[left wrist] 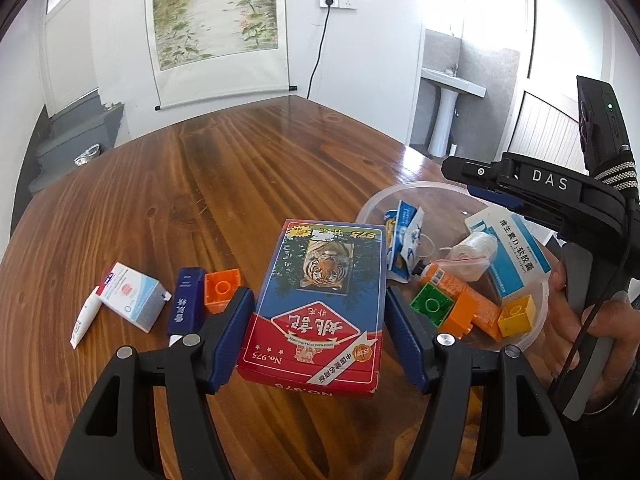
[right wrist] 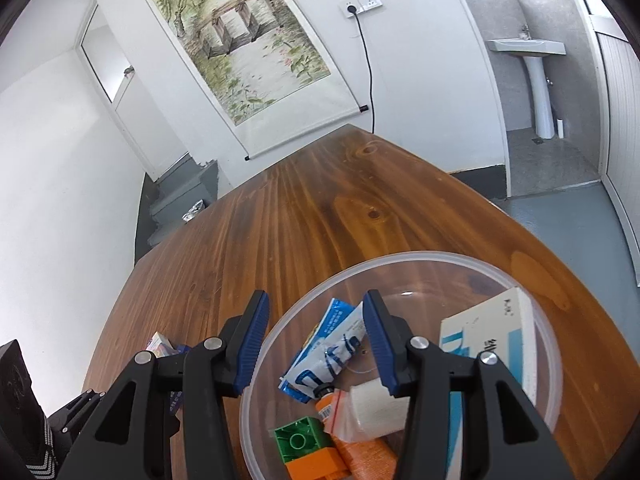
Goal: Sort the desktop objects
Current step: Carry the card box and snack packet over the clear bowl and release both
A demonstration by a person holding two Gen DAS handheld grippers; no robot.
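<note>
My left gripper (left wrist: 318, 324) is shut on a playing-card box (left wrist: 320, 300) with a tiger picture, held above the wooden table (left wrist: 200, 184). To its right stands a clear plastic bowl (left wrist: 400, 194) holding a white-blue medicine box (left wrist: 516, 256), a white roll (left wrist: 476, 252), an orange tube (left wrist: 460, 288), a sachet (left wrist: 404, 240) and green (left wrist: 432, 304), orange and yellow (left wrist: 518, 316) bricks. My right gripper (right wrist: 316, 344) is open and empty above the bowl (right wrist: 400, 258); its body also shows in the left wrist view (left wrist: 540, 192).
On the table left of the card box lie an orange brick (left wrist: 222, 290), a dark blue box (left wrist: 186, 304), a small white-blue carton (left wrist: 132, 296) and a white tube (left wrist: 86, 320). The table's far edge meets a white wall with a hanging scroll (left wrist: 216, 12).
</note>
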